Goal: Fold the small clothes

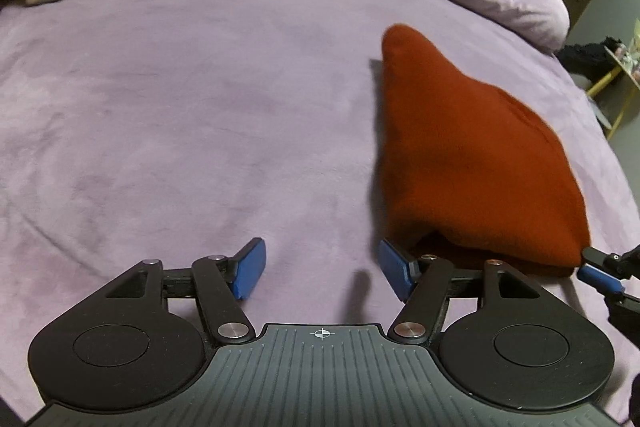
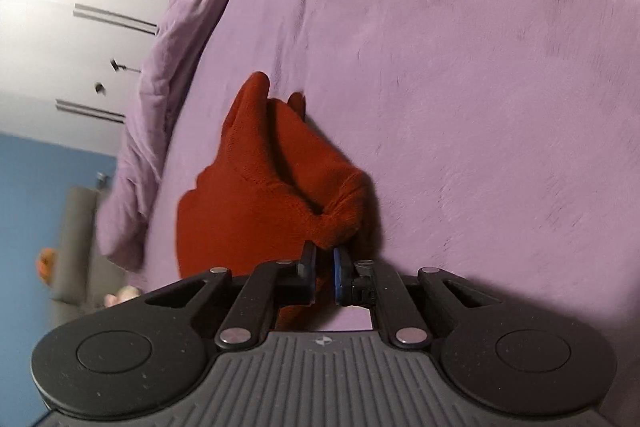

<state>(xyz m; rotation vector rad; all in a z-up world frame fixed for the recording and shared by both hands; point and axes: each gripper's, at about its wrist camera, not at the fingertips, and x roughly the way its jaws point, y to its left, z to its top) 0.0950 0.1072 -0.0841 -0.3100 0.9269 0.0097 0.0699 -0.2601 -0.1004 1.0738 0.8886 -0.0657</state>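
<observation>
Right wrist view: a bunched corner of the red garment (image 2: pixel 276 183) is pinched tight between the nearly closed fingers of the right gripper (image 2: pixel 325 269), the rest of the cloth trailing away across the purple bedspread (image 2: pixel 480 87). From the left wrist, the left gripper (image 1: pixel 322 269) is seen spread wide with nothing between its pads, just beside the garment's near edge. A clean fold is judged to need that free edge caught by the left gripper, both corners then carried over together, level and taut.
</observation>
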